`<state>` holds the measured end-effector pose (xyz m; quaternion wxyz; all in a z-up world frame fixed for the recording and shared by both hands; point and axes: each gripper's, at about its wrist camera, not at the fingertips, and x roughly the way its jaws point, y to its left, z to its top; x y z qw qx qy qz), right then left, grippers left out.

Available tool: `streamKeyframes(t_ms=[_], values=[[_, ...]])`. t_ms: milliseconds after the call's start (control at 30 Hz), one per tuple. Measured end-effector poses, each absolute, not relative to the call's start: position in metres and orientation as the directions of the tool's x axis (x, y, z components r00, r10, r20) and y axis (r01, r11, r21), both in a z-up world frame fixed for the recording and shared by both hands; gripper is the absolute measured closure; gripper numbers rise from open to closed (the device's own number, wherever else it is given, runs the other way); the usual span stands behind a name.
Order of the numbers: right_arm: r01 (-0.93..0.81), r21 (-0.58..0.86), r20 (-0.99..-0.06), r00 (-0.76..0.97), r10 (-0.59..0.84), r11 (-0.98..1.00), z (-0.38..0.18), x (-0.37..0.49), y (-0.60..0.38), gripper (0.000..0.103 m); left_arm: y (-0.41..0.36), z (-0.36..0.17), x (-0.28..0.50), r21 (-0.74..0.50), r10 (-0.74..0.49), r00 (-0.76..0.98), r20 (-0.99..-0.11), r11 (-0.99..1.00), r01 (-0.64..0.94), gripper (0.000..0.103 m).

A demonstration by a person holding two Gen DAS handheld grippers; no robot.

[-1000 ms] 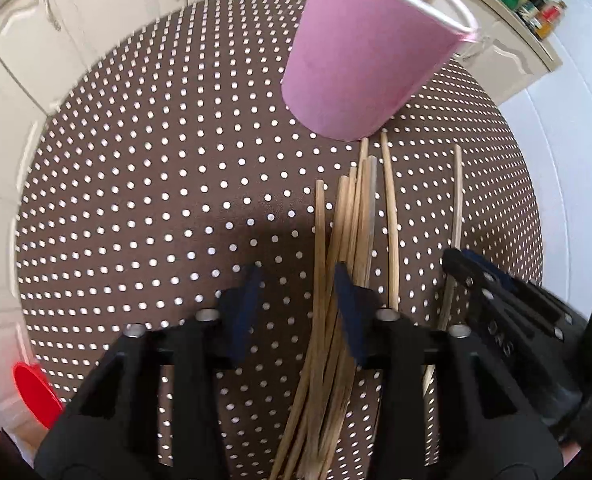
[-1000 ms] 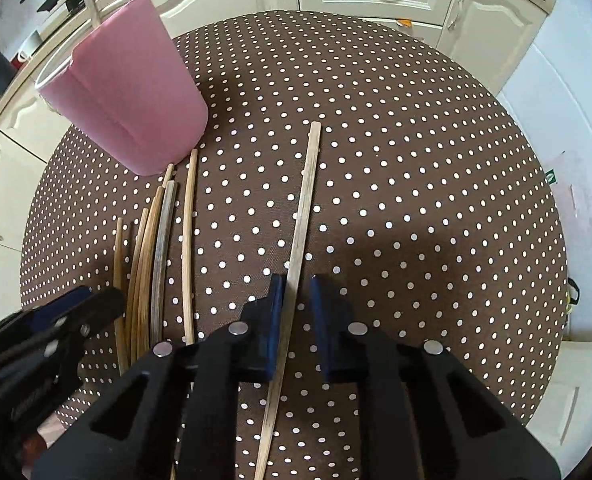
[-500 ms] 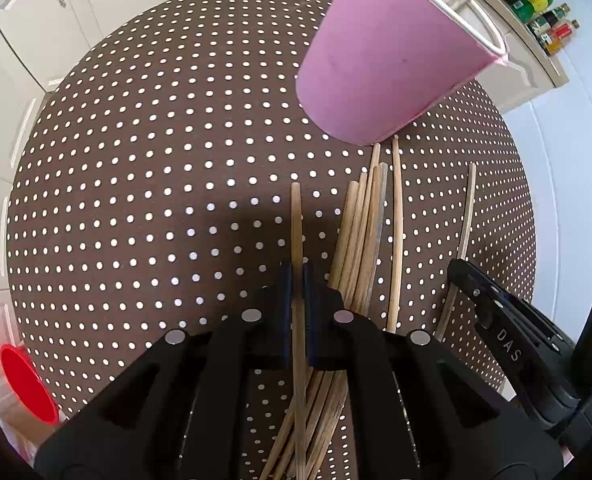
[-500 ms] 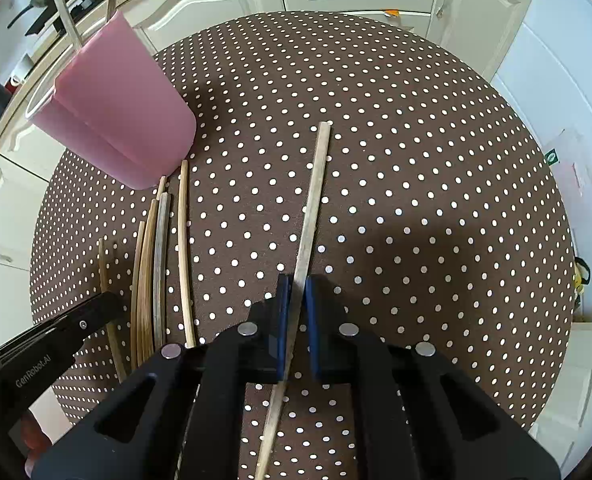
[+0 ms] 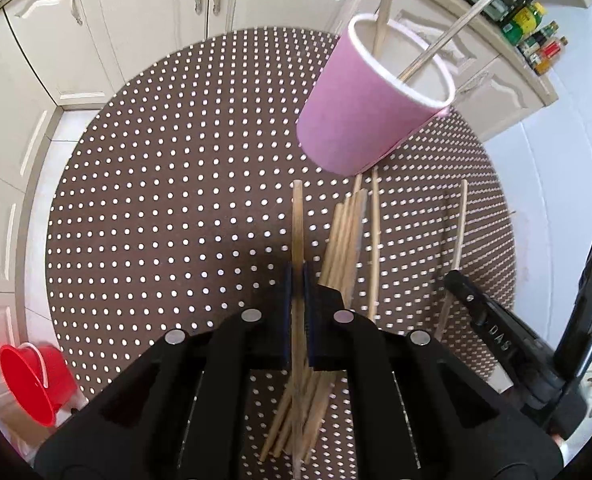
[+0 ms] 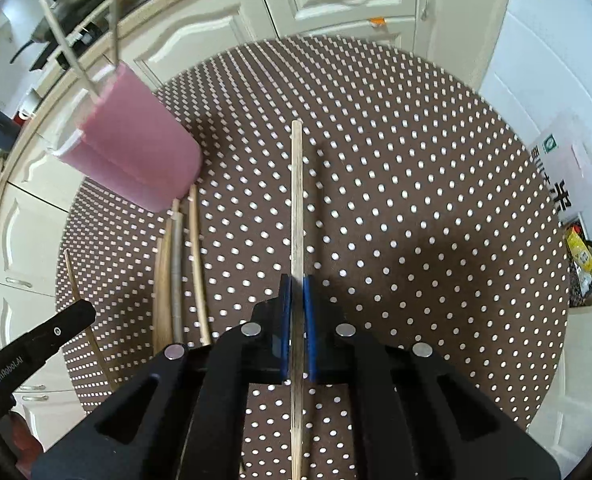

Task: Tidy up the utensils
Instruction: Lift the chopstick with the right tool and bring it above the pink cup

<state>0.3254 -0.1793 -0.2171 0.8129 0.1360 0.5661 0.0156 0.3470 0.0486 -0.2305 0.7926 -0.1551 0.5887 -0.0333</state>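
Note:
My left gripper (image 5: 297,276) is shut on one wooden chopstick (image 5: 297,220), lifted off the round dotted table (image 5: 156,200). Just right of it a pile of several chopsticks (image 5: 348,236) lies below the pink cup (image 5: 368,116), which holds two sticks. In the right wrist view my right gripper (image 6: 297,288) is shut on another chopstick (image 6: 296,192), raised above the table (image 6: 416,200). The pink cup (image 6: 136,156) stands at upper left, with loose chopsticks (image 6: 176,264) below it. Each gripper's black body shows at the edge of the other's view.
White kitchen cabinets (image 5: 156,8) ring the table. A red bucket (image 5: 32,376) sits on the floor at lower left. Bottles (image 5: 536,44) stand on the counter at upper right. The right half of the table carries nothing but its cloth.
The left gripper shut on a single chopstick from the pile and lifted it. The right gripper tightened on its chopstick and raised it. Both cameras rose, showing more of the table and cabinets.

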Motion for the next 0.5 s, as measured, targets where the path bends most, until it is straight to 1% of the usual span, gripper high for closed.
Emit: streamKeyframes(t_ms=[67,100,200,400,500], values=[[0.109,0.252,-0.896,0.401,0.189,0.962,-0.203,0.32,-0.178,0.098,0.049,-0.219,0.342,-0.309,-0.253,0.325,-0.911,0.942,-0.133,0.097],[0.102,0.258,-0.889,0.414,0.195,0.961,-0.202,0.318,-0.178,0.098,0.044,-0.206,0.334,-0.314,-0.256,0.342,-0.904,0.941,-0.127,0.097],[0.064,0.279,-0.855,0.47,0.217,0.958,-0.182,0.311,-0.173,0.098,0.043,-0.189,0.329,-0.316,-0.256,0.375,-0.891,0.943,-0.106,0.097],[0.044,0.353,-0.815,0.504,0.285,0.934,-0.16,0.312,-0.168,0.098,0.035,-0.16,0.317,-0.309,-0.241,0.431,-0.87,0.946,-0.095,0.097],[0.028,0.38,-0.778,0.55,0.303,0.925,-0.136,0.312,-0.164,0.098,0.036,-0.147,0.315,-0.325,-0.241,0.467,-0.851,0.94,-0.105,0.097]])
